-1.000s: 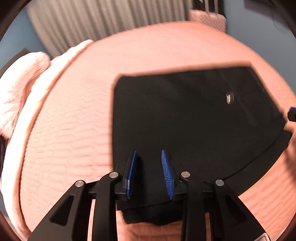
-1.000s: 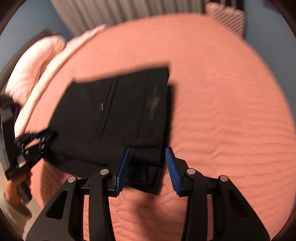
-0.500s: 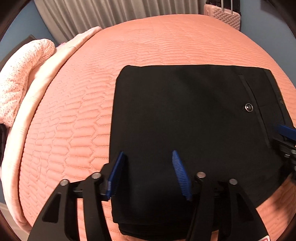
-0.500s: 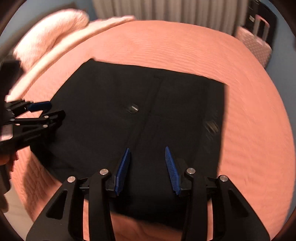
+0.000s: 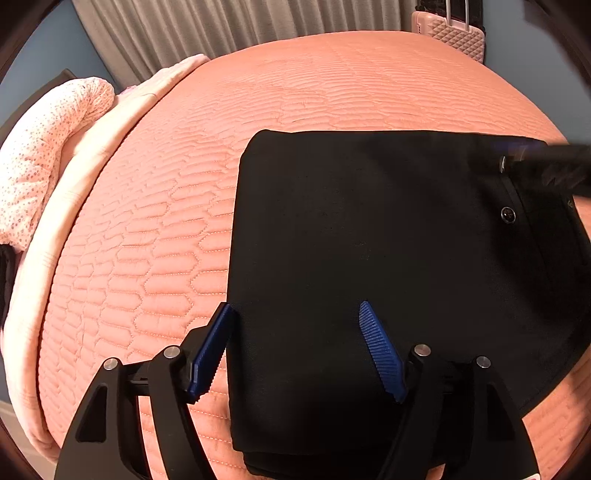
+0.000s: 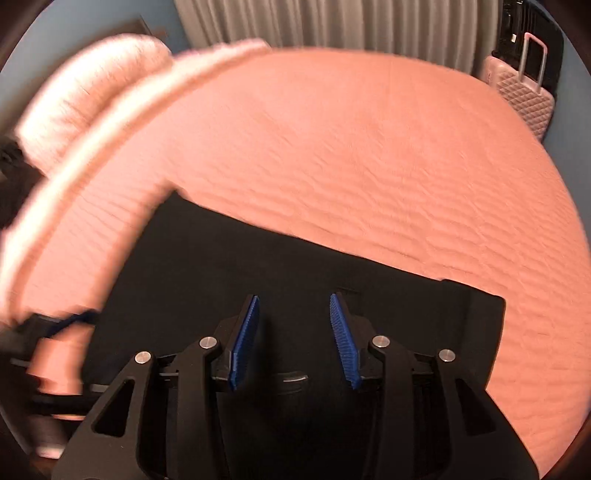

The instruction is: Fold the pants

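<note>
My left tongs stand wide open over the near left edge of the pants, holding nothing: one blue pad sits at the fabric's left border over the bedspread, the other over the black cloth. The pants lie folded into a flat black block on the bed, filling the centre and right of the left view, with a button near the right edge. In the upper right of that view my right tongs show only as a dark blur over the cloth.

In the right view, which is smeared by motion, my right tongs are also open and empty, pads apart above the pants, which fill the lower half of the frame. My left tongs appear blurred at the lower left edge.

A pale pillow lies in the upper left, a grey curtain hangs along the top, and a pink suitcase stands in the upper right.
</note>
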Available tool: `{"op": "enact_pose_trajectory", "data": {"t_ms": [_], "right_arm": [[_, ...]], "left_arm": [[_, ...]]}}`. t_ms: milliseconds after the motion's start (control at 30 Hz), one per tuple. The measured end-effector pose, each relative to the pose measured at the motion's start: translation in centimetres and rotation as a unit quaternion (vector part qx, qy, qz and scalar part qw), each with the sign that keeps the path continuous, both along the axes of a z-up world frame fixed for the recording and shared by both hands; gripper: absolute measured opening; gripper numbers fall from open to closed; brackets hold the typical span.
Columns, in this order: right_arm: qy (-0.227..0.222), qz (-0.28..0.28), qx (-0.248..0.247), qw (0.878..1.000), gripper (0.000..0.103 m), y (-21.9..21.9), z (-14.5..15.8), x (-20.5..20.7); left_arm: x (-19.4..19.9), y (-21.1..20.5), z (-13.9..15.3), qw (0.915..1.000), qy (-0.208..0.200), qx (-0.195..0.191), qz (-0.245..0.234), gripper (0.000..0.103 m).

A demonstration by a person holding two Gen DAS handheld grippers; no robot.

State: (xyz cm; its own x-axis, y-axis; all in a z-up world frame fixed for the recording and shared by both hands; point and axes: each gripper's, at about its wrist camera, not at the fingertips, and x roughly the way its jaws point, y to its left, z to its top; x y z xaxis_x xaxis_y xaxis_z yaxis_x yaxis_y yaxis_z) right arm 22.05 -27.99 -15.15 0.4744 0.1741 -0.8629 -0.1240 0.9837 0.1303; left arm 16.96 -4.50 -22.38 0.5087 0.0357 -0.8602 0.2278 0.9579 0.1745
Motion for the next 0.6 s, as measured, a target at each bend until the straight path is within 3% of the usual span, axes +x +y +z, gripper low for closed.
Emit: {"op": "enact_pose_trajectory", "data": {"t_ms": [67,133,233,300,367,433,467,500,533,600], "right_arm": [[-0.003,-0.044,0.067,0.997,0.025,-3.4,0.4,-0.8],[-0.017,-0.121,0.06,0.991,0.026,-6.2,2.3,-2.1],[-0.038,-0.114,0.102,0.988,0.027,-6.2,4.3,-1.4],[-0.007,-0.075,0.104,0.992,0.027,-4.2,2.8,1.0],[0.032,-0.06,0.099,0.993,0.025,-4.0,0.4,2.3],[0.023,-0.081,0.084,0.993,0.019,-6.3,-0.7,2.6],[0.021,-0.113,0.092,0.989,0.013,-8.3,-0.9,2.1],[0.024,-0.136,0.131,0.982,0.0,-10.0,-1.1,1.5],[0.026,-0.174,0.145,0.974,0.0,-11.6,-0.7,0.5],[0.001,-0.169,0.111,0.979,0.006,-10.9,1.1,-0.8]], "left_arm": [[-0.1,0.2,1.1,1.0,-0.001,-0.007,-0.004,0.069],[0.4,0.2,2.7,0.9995,-0.022,-0.018,-0.012,0.069],[3.6,-1.6,4.5,0.9975,-0.034,-0.055,-0.029,0.069],[7.4,-3.7,3.5,0.9965,-0.012,-0.074,-0.037,0.069],[10.5,-5.4,1.0,0.9979,0.025,-0.05,-0.033,0.07],[12.0,-5.5,-0.3,0.9978,0.021,-0.043,-0.046,0.077],[12.7,-4.7,-0.1,0.9972,0.023,-0.057,-0.043,0.077],[13.4,-3.7,0.2,0.9976,0.024,-0.057,-0.031,0.076],[14.1,-2.6,0.6,0.999,0.014,-0.042,-0.013,0.074],[14.7,-0.5,1.7,0.9994,-0.003,-0.02,0.027,0.07]]}}
